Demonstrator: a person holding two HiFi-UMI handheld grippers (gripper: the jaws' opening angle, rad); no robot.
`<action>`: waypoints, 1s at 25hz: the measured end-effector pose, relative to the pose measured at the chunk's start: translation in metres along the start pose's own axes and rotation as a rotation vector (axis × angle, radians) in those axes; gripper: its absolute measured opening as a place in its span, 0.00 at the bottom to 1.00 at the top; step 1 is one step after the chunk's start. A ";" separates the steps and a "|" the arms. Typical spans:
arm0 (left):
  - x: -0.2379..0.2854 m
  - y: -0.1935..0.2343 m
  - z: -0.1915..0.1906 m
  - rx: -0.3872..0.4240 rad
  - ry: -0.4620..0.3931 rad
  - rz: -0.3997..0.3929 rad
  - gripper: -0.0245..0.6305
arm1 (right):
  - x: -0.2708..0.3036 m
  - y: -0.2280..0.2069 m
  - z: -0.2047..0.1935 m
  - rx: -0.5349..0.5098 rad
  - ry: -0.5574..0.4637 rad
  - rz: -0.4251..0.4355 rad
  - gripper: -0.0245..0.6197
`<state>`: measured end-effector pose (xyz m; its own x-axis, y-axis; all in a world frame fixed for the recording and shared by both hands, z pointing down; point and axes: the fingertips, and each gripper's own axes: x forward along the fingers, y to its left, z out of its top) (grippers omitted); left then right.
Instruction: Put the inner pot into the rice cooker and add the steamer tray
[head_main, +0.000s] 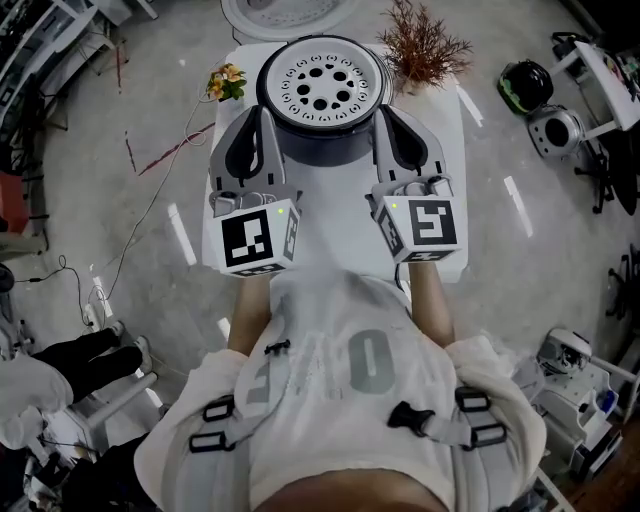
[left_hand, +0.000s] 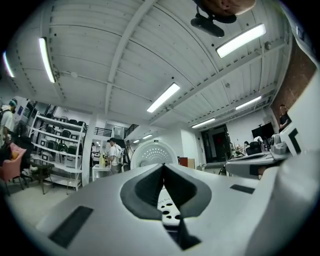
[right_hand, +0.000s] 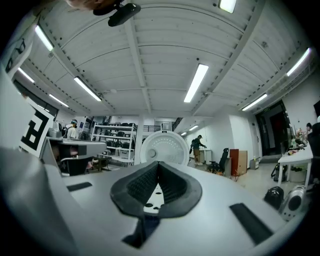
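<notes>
Head view: grey workshop floor, a small white bench (head_main: 447, 120) straight ahead, an open round lid (head_main: 290, 12) at its far end. Over the bench, the perforated steamer tray (head_main: 320, 85), with the left gripper (head_main: 262, 112) and the right gripper (head_main: 385, 112) at opposite sides of its rim. Just under it, a dark round wall (head_main: 320, 140); pot or cooker body, not separable here. Judged step: the last one, seating the steamer tray. Needed next: keeping it level, centring it over the opening, lowering both sides together before any release.

Left gripper view: shelving and ceiling lights beyond, lid (left_hand: 151, 152) ahead. Left gripper (left_hand: 163, 167) closed right down, steamer tray (left_hand: 167, 209) pinched low between the pads.

Right gripper view: same lid (right_hand: 164, 147) in front. Right gripper (right_hand: 159, 167) likewise clamped tight, edge of the steamer tray (right_hand: 151, 196) caught between the ribbed pads.
</notes>
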<state>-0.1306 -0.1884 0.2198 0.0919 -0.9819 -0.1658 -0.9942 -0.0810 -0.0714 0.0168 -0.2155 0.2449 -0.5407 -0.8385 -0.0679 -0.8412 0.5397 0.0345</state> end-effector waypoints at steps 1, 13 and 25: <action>-0.002 -0.001 -0.010 -0.001 0.021 0.004 0.07 | -0.003 0.000 -0.009 0.012 0.022 0.001 0.05; -0.012 -0.015 -0.049 0.027 0.118 -0.014 0.07 | -0.025 -0.008 -0.060 0.058 0.147 -0.027 0.05; -0.013 -0.014 -0.062 0.012 0.148 -0.026 0.07 | -0.023 -0.001 -0.083 0.097 0.247 -0.011 0.05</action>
<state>-0.1213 -0.1856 0.2837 0.1071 -0.9941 -0.0172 -0.9907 -0.1053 -0.0859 0.0291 -0.2030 0.3296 -0.5272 -0.8308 0.1783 -0.8487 0.5253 -0.0616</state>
